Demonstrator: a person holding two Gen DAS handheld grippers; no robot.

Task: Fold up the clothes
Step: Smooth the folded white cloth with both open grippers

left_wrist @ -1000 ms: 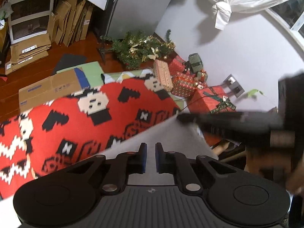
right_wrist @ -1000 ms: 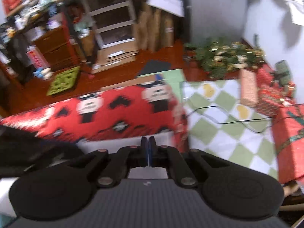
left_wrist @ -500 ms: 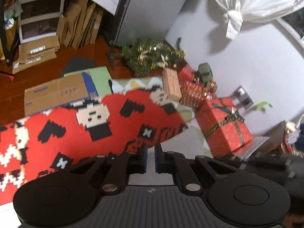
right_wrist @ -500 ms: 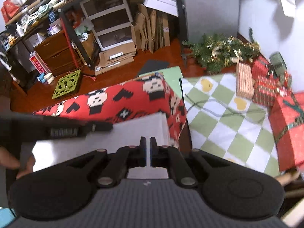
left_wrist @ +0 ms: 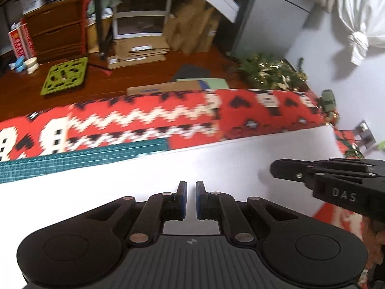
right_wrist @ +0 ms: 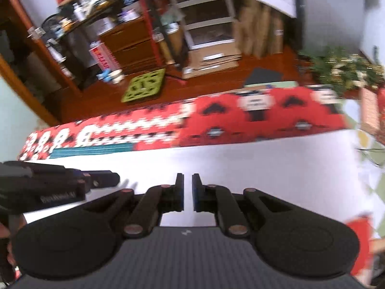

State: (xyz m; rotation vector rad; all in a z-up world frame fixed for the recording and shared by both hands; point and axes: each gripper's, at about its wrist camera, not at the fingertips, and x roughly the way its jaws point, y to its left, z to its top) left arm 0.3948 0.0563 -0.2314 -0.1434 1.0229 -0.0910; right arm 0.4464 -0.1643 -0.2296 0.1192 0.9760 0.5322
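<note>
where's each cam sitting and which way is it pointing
Left wrist: on the left gripper, angled down over the white cloth toward the red patterned blanket and shelves; the right gripper and a bit of hand enter at right.
Right wrist: on the right gripper, facing the same way; the left gripper enters at left.
Shared: white cloth, red blanket, green mat, each other's gripper.
</note>
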